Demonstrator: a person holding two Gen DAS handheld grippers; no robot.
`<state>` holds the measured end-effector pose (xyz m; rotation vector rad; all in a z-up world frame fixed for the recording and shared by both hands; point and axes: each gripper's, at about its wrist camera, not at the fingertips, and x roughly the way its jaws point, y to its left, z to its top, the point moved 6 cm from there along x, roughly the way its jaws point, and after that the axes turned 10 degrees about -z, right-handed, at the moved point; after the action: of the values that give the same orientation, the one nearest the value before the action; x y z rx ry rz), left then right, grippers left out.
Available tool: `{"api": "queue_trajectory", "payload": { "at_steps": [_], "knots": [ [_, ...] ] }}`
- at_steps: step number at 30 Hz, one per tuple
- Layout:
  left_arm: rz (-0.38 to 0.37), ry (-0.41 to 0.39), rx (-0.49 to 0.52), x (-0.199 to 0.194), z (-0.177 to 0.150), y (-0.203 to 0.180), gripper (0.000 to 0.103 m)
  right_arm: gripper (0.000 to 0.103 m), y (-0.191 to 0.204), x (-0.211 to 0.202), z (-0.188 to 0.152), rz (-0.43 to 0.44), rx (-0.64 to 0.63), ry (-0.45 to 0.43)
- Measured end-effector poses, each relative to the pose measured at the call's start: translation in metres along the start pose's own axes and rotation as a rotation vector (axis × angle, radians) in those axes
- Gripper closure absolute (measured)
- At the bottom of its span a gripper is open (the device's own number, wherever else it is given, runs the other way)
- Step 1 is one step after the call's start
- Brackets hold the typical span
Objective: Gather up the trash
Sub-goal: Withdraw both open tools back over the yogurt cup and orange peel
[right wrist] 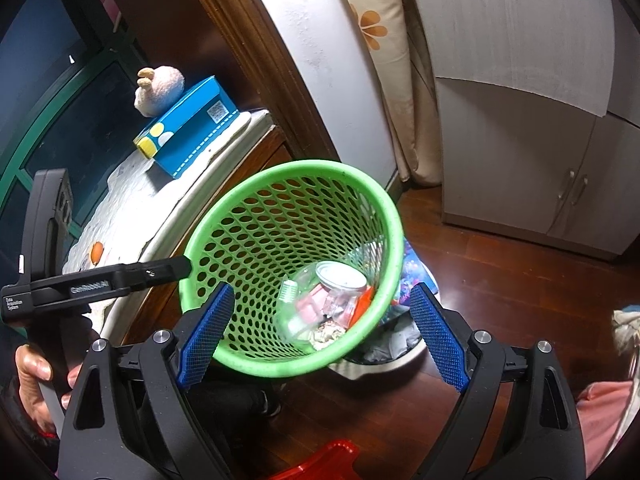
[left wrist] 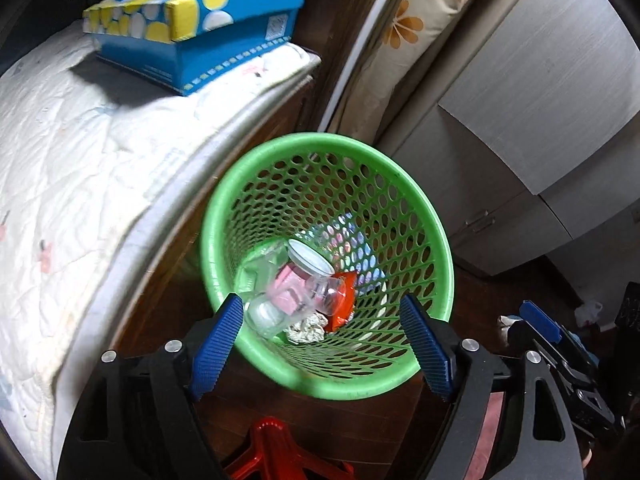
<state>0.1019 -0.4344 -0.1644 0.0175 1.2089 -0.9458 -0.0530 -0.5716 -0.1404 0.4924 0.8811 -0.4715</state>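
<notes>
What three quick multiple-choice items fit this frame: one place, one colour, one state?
1. Where does the tissue box sit?
A. in the basket
B. on the white quilted surface
C. on the floor

2. What colour is the basket?
A. red
B. grey
C. green

3. How does the left tool stand?
A. open, nothing between its pads
B. shut on a jar
C. shut on the basket rim

Key: 1 B, the box rests on the white quilted surface. 2 C, the perforated wall and rim are green. 3 A, the pads stand wide apart above the basket, and the clear jar lies inside it.
</notes>
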Motion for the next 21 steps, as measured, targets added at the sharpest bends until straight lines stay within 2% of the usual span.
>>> {"api": "queue_trajectory", "payload": {
  "at_steps": [7,21],
  "knots": [
    [0.045,-0.072,-0.056,-0.043,-0.004,0.032,0.014,0.012,0.028,0.001,0.001,0.032,-0.05,0.006],
    [0.192,-0.208,-0.223,-0.128,-0.03,0.129,0.012,0.009,0.133,0.005,-0.003,0.136,-0.227,0.021]
  ]
}}
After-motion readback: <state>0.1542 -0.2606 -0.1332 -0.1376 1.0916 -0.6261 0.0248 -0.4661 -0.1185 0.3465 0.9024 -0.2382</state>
